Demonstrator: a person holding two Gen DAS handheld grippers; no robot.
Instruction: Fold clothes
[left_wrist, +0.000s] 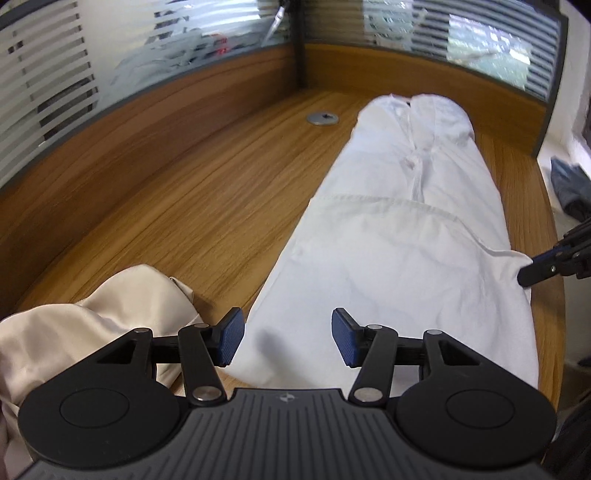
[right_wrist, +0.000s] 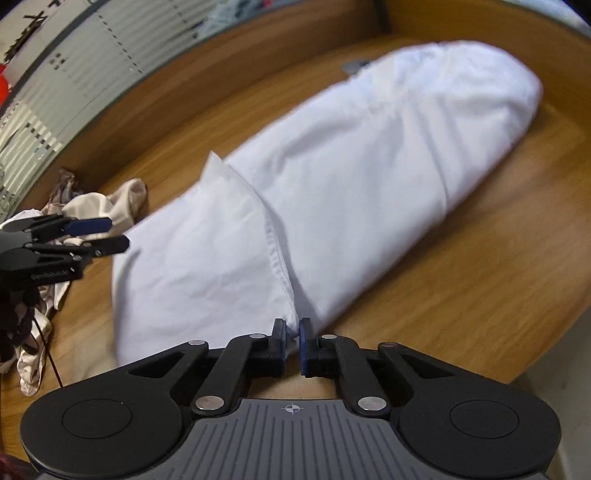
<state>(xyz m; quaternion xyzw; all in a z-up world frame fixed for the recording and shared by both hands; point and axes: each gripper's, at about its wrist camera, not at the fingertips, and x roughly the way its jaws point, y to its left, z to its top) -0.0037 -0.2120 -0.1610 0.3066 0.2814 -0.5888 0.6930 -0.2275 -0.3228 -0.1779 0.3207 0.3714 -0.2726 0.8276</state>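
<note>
White cotton shirt (left_wrist: 399, 236), soft and light, lies lengthwise along the tabletop (left_wrist: 184, 192) toward its far corner; left gripper (left_wrist: 288, 341) spread above its near end.

Right gripper (right_wrist: 291, 341) pinches a hem corner, a good hold.

You get soft, even daylight from the striped windows (left_wrist: 498, 48) behind the bench (left_wrist: 177, 184), with no harsh glare. A faint shadow sits on the white garment (left_wrist: 388, 240) just ahead of the left gripper (left_wrist: 288, 341). The right wrist view is motion-blurred: wood grain and the garment's far end smear. Both fisheye views bend the bench edges, and the corners darken.
</note>
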